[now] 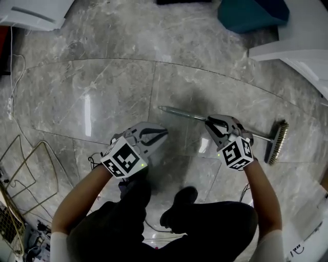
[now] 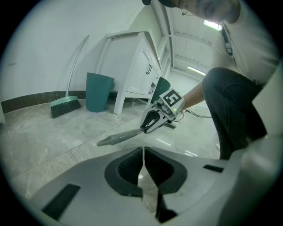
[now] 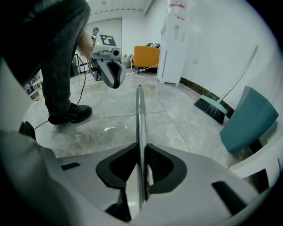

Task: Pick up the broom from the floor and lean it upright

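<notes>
Silver-handled broom point(image 1: 184, 115) is lying low over the marble floor point(image 1: 102, 97) at right, the right tool point(image 1: 215, 124) clamping its handle, the left tool point(image 1: 156, 137) hovering pinched together and empty, the upright leaning apparently remaining.

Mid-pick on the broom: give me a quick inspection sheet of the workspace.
Surface: glossy grey marble floor.
Job's things: broom low, near flat, not yet upright.
Clutter: wire frame at left; teal bin with a second broom leaning beside it.
Grippers: right gripper jaws shut on the broom handle; left gripper jaws shut, empty.
Cables: white cable along the floor's left edge.
Surroundings: white cabinet, orange chair.
</notes>
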Available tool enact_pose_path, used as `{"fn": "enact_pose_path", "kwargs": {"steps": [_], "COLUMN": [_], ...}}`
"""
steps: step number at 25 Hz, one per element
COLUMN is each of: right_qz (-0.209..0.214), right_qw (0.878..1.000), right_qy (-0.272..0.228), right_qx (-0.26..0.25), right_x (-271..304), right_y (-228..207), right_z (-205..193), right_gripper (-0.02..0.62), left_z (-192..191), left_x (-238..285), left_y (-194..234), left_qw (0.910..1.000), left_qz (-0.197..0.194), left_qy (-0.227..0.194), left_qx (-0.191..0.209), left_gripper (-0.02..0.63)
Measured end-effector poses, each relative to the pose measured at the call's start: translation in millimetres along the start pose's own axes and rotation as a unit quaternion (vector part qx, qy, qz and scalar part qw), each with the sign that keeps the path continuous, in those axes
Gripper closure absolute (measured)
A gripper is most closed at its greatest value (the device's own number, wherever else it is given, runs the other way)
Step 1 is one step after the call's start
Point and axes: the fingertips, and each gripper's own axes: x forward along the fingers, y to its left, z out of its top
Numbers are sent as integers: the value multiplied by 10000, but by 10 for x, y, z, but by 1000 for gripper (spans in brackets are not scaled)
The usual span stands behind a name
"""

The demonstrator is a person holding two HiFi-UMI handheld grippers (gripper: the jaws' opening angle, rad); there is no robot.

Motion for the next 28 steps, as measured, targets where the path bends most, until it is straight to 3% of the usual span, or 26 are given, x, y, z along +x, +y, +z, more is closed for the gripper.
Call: {"fn": "enact_pose_path", "kwargs": {"steps": [4,9,17,28], "right_qz": [-42,-157,-610,-1157], "right_qw": [9999,9997,9976,9887], "right_qy": [-31,16,175,227], "right_qx": [101,206,283,921], "right_x": [-216,-561,-1446,-3014], "right_y": [-69,-22,37,35], "right_z": [91,279,567,940], "right_gripper": [514,514,517,518], "left_z": [215,666,1202,2671], "left_x": [-11,-182,-842,-1210], "left_y": [8,-85,-606,-1398], "left_qw": [9999,9988,9989,9970], "left_qz": [-14,2,150,1], "left_qy": [-79,-468,-195,-337], "left_qx": [122,-165,-387,-696], "left_gripper": [591,591,591,591]}}
